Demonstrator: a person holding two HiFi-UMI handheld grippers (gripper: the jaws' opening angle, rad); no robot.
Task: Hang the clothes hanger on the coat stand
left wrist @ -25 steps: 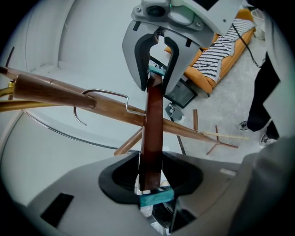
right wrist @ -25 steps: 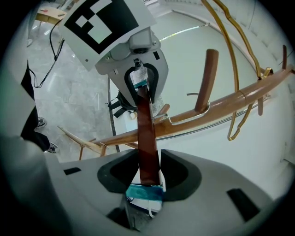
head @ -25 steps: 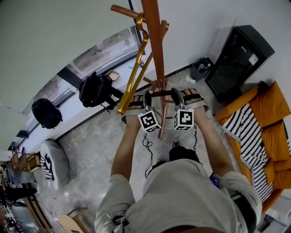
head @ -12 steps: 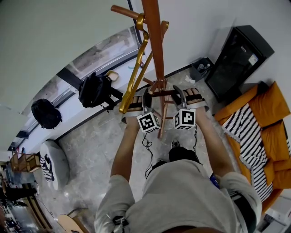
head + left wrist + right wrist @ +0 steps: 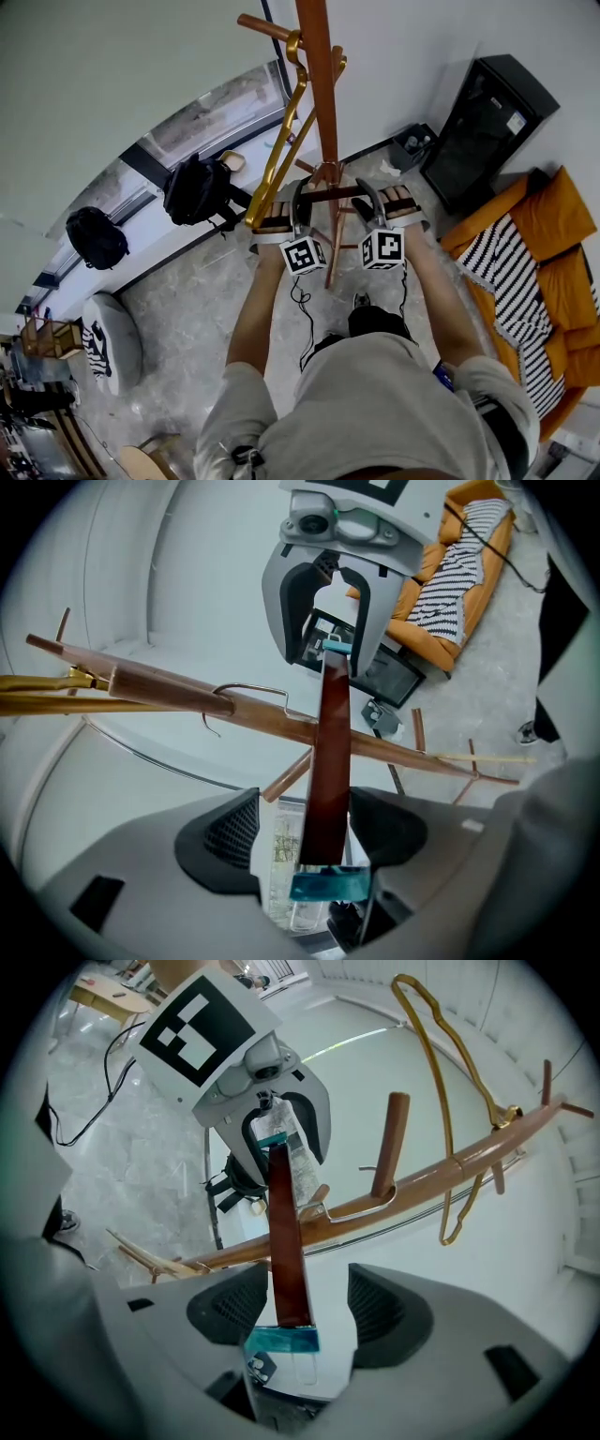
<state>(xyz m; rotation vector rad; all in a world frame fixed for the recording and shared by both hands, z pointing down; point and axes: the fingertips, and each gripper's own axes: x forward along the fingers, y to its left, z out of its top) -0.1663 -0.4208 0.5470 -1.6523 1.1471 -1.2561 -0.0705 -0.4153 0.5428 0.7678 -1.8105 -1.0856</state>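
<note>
A dark brown wooden hanger [image 5: 333, 194] lies level across the coat stand's pole [image 5: 319, 84]. Its wire hook [image 5: 375, 1206] curls round the base of a peg [image 5: 389, 1143]. My left gripper [image 5: 298, 192] is at the bar's left end and my right gripper [image 5: 364, 192] at its right end. In the left gripper view the bar [image 5: 328, 761] runs from my jaws [image 5: 305, 832] up to the right gripper [image 5: 328, 602]. Both pairs of jaws are opening, with the bar's blue-tipped ends between them and gaps beside the pads [image 5: 389, 1312].
A golden hanger [image 5: 281, 131] hangs from a higher peg on the left. Two black backpacks [image 5: 197, 187] [image 5: 94, 234] sit by the window wall. A black cabinet [image 5: 478, 122] and an orange sofa with striped cloth [image 5: 544, 272] stand right. A white stool [image 5: 112, 337] is at the left.
Both grippers' jaws have spread apart around the hanger's ends. The grippers have drawn slightly back toward me, while the hanger stays on the stand.
</note>
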